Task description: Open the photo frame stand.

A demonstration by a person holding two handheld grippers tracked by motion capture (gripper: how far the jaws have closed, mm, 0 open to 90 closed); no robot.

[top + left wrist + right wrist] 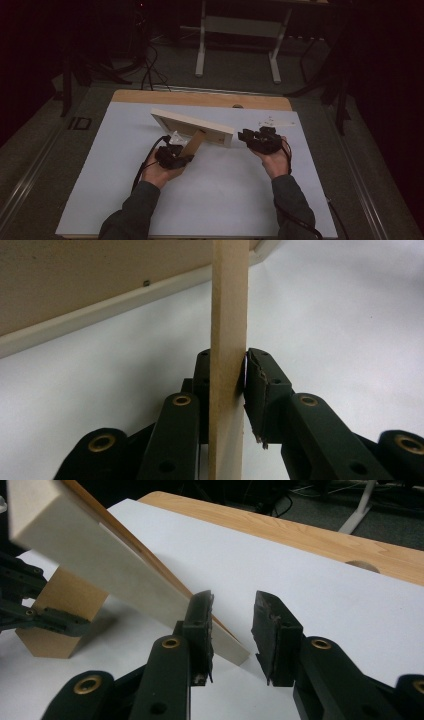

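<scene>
A cream picture frame (192,125) stands tilted on the white sheet, propped on its brown stand (194,144). My left gripper (182,157) is shut on the stand's lower end. In the left gripper view the thin stand (229,315) runs upright between the two pads of the left gripper (230,360), with the frame's back (75,280) above. My right gripper (245,135) sits at the frame's right end, open. In the right gripper view the frame's edge (100,560) lies just left of the right gripper (232,605), whose gap holds nothing.
The white sheet (200,200) covers a wooden table (150,96) with a hole (238,106) at its far edge. Small pale bits (272,121) lie at the back right. Crumpled clear plastic (177,137) sits by the left gripper. Another table's legs (201,50) stand beyond.
</scene>
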